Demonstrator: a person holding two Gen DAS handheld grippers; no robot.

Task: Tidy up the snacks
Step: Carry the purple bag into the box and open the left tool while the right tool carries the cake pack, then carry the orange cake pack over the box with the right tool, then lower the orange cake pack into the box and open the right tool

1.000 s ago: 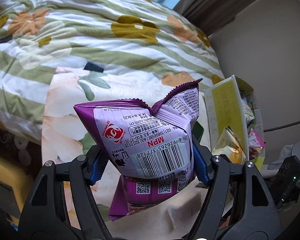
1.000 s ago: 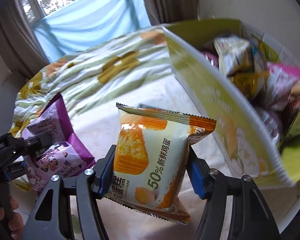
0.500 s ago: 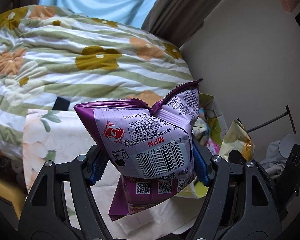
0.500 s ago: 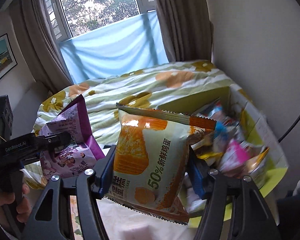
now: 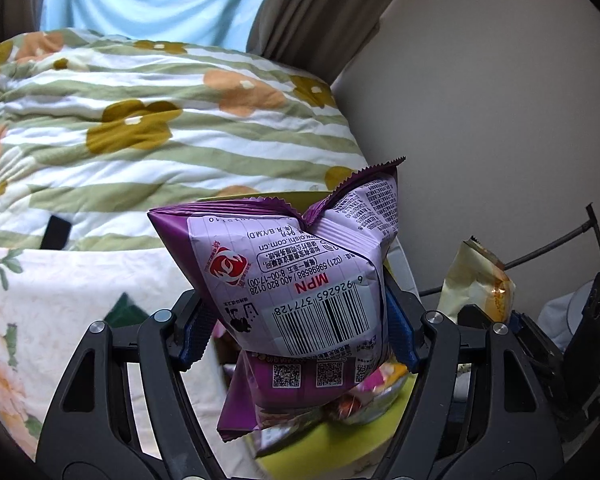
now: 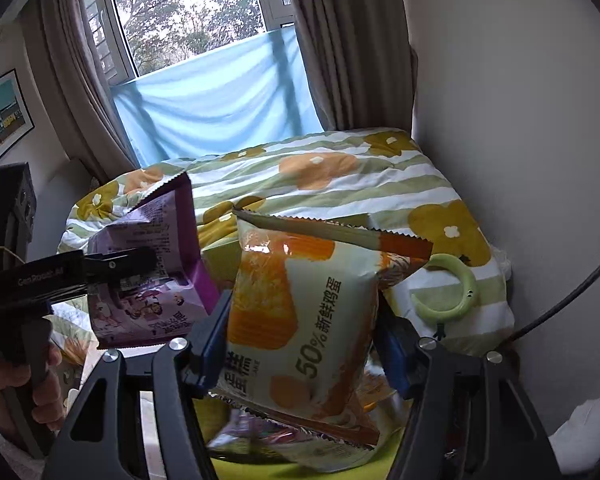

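Both my grippers are loaded; left gripper (image 5: 300, 330) has its fingers (image 5: 196, 330) clamped on the sides of a purple snack packet (image 5: 296, 276), barcode side toward the camera, packet held clear in the air; right gripper (image 6: 300, 346) has its fingers (image 6: 212, 340) clamped on an orange-and-cream cake packet (image 6: 304, 320), also carried free; in the right wrist view the left gripper and its purple load sit just to the left of mine, a hand (image 6: 24, 384) on its handle; below both packets I see the yellow-green snack box (image 5: 340, 436), with other wrappers already lying inside it, so part of the sorting looks done; neither carried packet is in the box yet, both hang above its opening as far as I can judge; the striped floral quilt (image 5: 160, 128) on the bed lies behind; a pale green ring (image 6: 452, 292) rests on the quilt near the wall, not a snack by the look of it; what is left, I reckon: lower and release these two; whether more loose snacks wait elsewhere I cannot tell from here.
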